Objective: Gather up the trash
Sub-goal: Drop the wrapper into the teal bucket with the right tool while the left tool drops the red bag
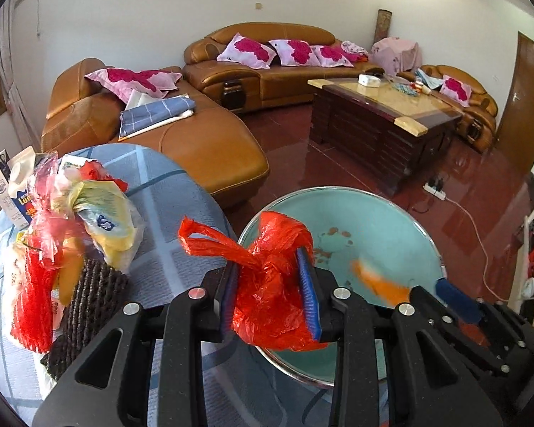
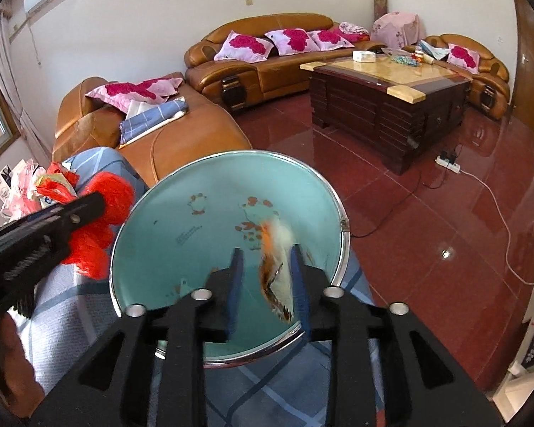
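Left gripper [image 1: 272,295] is clamped on a crumpled red plastic bag [image 1: 270,284], held over the near-left rim of the teal basin [image 1: 373,220]. Right gripper [image 2: 267,284] has its fingers apart w/ a blurred orange-and-white wrapper [image 2: 277,277] between them, against the right finger; can't tell if it's actually gripped. It sits above the basin's near side. Left of the basin, on the blue checked tablecloth [image 1: 167,206], lies a pile of trash [image 1: 71,213]: bags, milk carton [image 1: 3,185], dark knitted mat [image 1: 89,299]. Far off: brown sofa [image 1: 267,57], coffee table [image 1: 384,114].
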Demonstrator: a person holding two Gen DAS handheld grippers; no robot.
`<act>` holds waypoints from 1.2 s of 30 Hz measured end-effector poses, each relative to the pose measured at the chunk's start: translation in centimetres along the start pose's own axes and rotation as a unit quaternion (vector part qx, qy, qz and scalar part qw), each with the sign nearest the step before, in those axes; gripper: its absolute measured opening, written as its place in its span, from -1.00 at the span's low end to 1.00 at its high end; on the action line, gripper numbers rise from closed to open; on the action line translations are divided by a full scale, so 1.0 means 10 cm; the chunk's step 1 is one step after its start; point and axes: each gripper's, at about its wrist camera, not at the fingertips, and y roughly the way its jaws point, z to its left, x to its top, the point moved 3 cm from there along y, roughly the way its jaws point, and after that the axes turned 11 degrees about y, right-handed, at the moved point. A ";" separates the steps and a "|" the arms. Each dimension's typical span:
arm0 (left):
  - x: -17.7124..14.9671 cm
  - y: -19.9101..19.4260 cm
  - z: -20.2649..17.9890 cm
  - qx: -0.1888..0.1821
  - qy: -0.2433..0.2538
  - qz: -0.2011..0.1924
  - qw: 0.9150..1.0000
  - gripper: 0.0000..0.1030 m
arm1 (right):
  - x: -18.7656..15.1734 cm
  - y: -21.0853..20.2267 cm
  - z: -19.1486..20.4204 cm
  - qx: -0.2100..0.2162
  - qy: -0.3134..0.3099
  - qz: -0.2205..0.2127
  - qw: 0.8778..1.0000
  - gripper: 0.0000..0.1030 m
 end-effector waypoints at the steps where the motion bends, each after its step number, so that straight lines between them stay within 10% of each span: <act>1: 0.00 0.02 -0.01 -0.001 0.000 0.002 1.000 -0.33 | 0.01 -0.01 0.01 0.001 0.000 -0.003 1.000 -0.40; 20: -0.03 -0.15 -0.08 0.021 0.013 -0.013 1.000 0.33 | 0.12 -0.43 0.05 -0.022 -0.012 -0.063 0.998 -0.07; 36: -0.30 -0.53 0.46 0.062 -0.014 -0.013 0.998 0.34 | -0.02 -0.58 0.48 -0.001 -0.041 -0.067 0.997 0.02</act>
